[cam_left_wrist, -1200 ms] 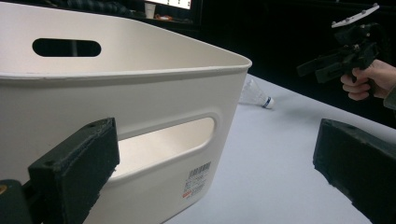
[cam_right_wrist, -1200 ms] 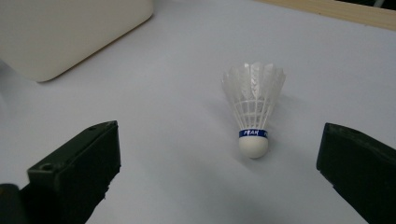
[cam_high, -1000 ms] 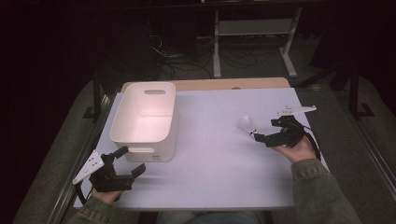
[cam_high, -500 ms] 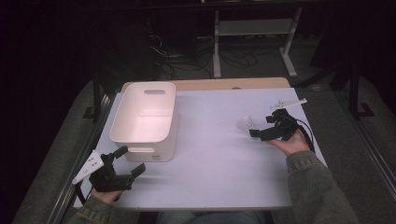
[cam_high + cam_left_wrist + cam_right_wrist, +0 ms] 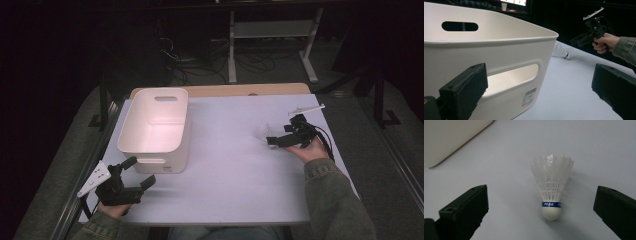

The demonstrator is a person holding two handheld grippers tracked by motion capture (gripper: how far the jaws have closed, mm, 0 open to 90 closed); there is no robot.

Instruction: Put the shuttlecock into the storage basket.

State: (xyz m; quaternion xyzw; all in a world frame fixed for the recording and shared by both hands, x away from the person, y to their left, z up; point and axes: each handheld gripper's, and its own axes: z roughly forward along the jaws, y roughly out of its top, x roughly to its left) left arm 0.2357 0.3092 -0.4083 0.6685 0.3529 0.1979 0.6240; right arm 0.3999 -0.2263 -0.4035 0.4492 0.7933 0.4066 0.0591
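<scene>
Right hand-held gripper (image 5: 272,140): I have it at the right of the high view, jaws spread wide and holding nothing, aimed at the shuttlecock.
Right jaws up close: in the right gripper view they stand at the lower left and lower right corners, with the shuttlecock between them and clear of both.
Left hand-held gripper (image 5: 136,175): I keep it at the lower left of the high view, jaws also wide and empty, resting just in front of the bin's near wall.
Shuttlecock (image 5: 551,187): white feathers and a white cork with a blue band, lying on the tabletop (image 5: 235,165) in the centre of the right gripper view, cork toward my jaws and feathers pointing away; in the left gripper view it is small, upper centre, just past the bin's corner.
Bin (image 5: 155,130): white plastic with slotted handles, left of centre in the high view, well apart from the shuttlecock; what I can see of its inside looks empty.
Progress: I judge this the approach, nothing gripped yet.
Left to do: close on the shuttlecock, lift it, and probably carry it across to the bin.
Far background: dark floor, cables and a metal stand along the top of the high view.
</scene>
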